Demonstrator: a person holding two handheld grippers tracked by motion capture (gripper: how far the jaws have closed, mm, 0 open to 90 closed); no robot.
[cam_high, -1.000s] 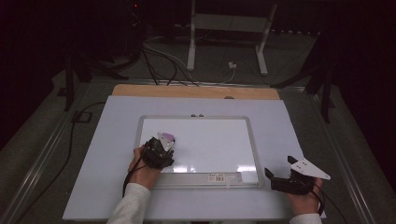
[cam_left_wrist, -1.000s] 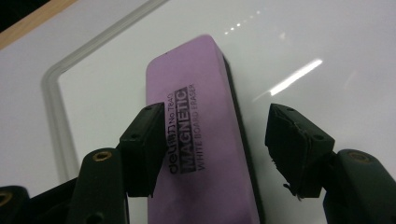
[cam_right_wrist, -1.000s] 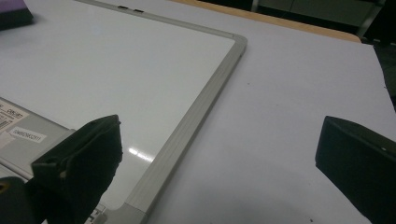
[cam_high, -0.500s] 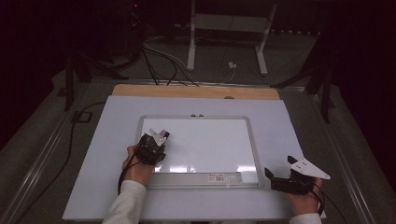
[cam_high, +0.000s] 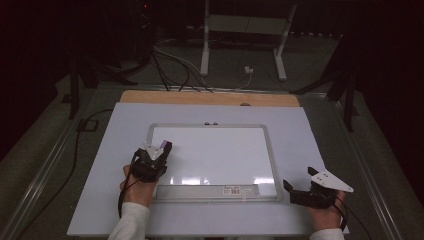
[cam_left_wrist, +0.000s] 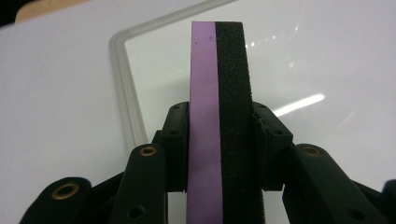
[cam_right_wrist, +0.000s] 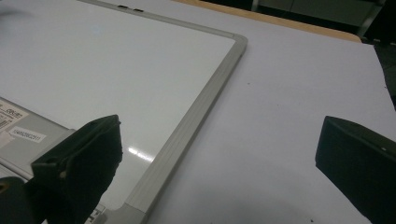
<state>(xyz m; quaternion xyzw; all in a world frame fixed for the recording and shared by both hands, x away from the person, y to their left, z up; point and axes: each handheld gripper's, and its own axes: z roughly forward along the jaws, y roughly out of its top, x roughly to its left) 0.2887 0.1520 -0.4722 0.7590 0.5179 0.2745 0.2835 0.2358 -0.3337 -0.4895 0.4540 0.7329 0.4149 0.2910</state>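
Foam eraser (cam_left_wrist: 217, 116), one only, probably light and soft, is clamped at its long flat sides in the left tongs (cam_high: 156, 151) over the near-left corner of the single whiteboard (cam_high: 215, 150), while the right tongs (cam_right_wrist: 219, 172) wait apart on the surface (cam_high: 320, 130).

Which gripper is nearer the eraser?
Left. The left gripper has its jaws shut on the eraser over the whiteboard's left edge. The right gripper rests open on the table beyond the board's right corner.
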